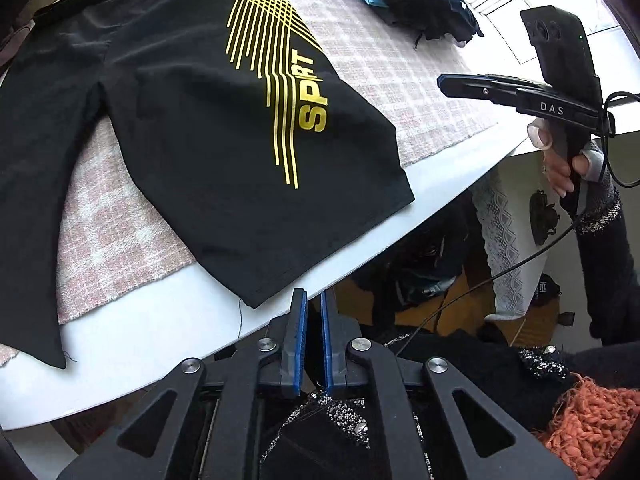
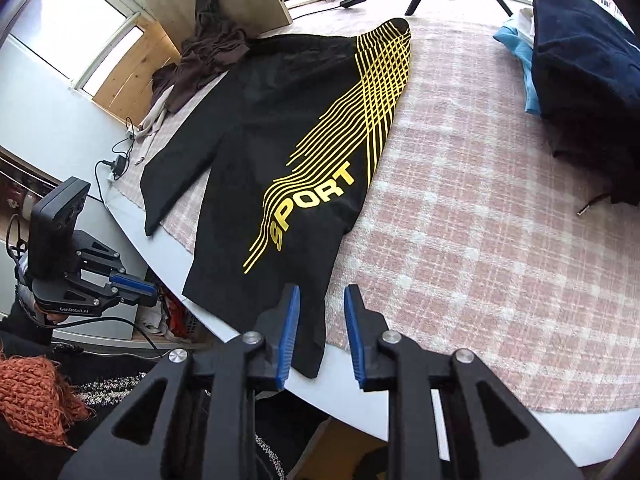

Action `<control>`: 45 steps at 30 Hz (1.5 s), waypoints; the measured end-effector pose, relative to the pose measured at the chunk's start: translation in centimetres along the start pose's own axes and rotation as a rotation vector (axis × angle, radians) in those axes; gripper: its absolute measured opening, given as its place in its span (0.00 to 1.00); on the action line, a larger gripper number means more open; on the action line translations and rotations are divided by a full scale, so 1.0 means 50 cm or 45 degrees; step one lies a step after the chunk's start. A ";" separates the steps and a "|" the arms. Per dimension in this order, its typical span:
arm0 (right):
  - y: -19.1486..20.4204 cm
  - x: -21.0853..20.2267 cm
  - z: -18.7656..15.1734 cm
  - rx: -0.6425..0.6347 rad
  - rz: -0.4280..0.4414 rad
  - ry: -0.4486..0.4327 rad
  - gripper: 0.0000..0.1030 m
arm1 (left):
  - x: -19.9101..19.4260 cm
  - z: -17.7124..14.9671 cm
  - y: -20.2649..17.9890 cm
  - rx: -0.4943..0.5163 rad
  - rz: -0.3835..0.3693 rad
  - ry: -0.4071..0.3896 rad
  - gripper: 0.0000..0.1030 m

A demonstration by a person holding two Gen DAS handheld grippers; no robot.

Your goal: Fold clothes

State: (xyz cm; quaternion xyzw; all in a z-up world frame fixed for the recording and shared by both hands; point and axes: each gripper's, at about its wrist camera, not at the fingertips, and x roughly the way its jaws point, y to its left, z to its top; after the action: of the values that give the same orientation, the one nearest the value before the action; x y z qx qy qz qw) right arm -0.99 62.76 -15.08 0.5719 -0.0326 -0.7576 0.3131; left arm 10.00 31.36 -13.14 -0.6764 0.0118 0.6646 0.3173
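Black shorts (image 1: 180, 128) with yellow stripes and "SPORT" print lie spread flat on a pink checked cloth; they also show in the right wrist view (image 2: 288, 152). My left gripper (image 1: 314, 300) hovers just off the table's front edge by the hem of one leg, jaws nearly closed and empty. It also shows in the right wrist view (image 2: 154, 290). My right gripper (image 2: 322, 300) is open and empty, just above the hem corner of the same leg. In the left wrist view it (image 1: 444, 80) hangs over the cloth at the right.
The white table (image 1: 160, 344) has a rounded front edge. Folded dark and blue clothes (image 2: 576, 68) lie at the back right. A brown garment (image 2: 200, 60) lies at the back left by a wooden board. Bags and cables sit under the table.
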 end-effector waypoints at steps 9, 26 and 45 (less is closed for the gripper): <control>-0.069 0.081 0.367 -0.120 -0.181 -0.240 0.26 | 0.097 0.136 -0.111 0.112 0.007 -0.095 0.14; -0.183 0.309 0.606 0.008 -0.127 -0.115 0.08 | 0.124 0.130 -0.071 -0.084 0.127 -0.070 0.14; -0.016 0.280 0.636 -0.306 -0.049 -0.246 0.04 | 0.148 0.114 -0.103 -0.068 0.126 -0.092 0.14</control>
State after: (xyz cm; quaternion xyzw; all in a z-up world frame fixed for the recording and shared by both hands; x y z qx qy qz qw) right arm -31.66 46.42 -16.33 0.4552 0.0395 -0.8133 0.3601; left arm 8.03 41.01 -17.23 -0.6586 0.0162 0.7036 0.2662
